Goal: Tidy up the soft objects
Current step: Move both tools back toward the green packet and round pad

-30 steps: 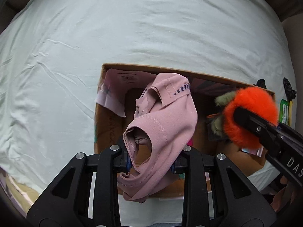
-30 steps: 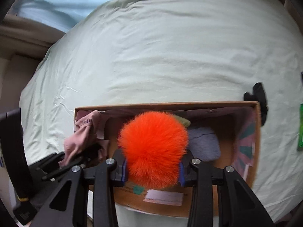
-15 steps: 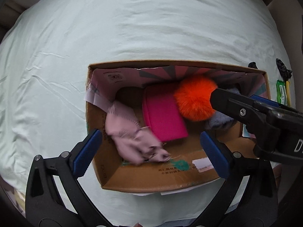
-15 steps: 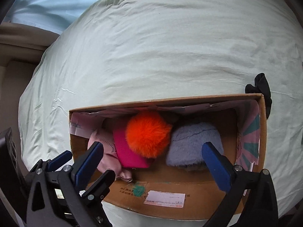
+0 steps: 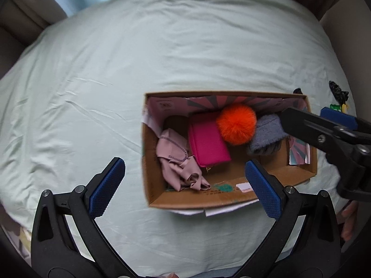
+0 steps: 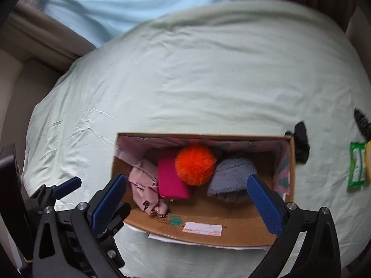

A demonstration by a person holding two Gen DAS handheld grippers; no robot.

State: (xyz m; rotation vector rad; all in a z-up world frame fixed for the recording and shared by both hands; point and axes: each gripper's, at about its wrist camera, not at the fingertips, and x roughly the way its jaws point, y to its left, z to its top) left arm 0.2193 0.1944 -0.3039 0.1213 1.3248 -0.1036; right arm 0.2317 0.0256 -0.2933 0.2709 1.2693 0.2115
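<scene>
An open cardboard box (image 5: 199, 199) (image 6: 231, 231) lies on a pale green bed sheet. Inside it lie a pink cloth (image 5: 176, 157) (image 6: 146, 185), a magenta pouch (image 5: 207, 141) (image 6: 169, 180), an orange pompom (image 5: 236, 124) (image 6: 196, 164) and a grey fuzzy item (image 5: 266, 136) (image 6: 231, 178). My left gripper (image 5: 185, 185) is open and empty, above the box's near left part. My right gripper (image 6: 187, 203) is open and empty above the box's near edge; it also shows in the left wrist view (image 5: 324, 136).
A black cloth piece (image 6: 301, 146) lies just past the box's far right corner. A green packet (image 6: 358, 166) and a yellow item (image 6: 368, 162) lie at the right, with another dark item (image 6: 363, 122) behind them. Blue curtain (image 6: 139, 2) hangs beyond the bed.
Both grippers opened and drew back and up. The pink cloth and the orange pompom dropped from them into the box and now lie there.
</scene>
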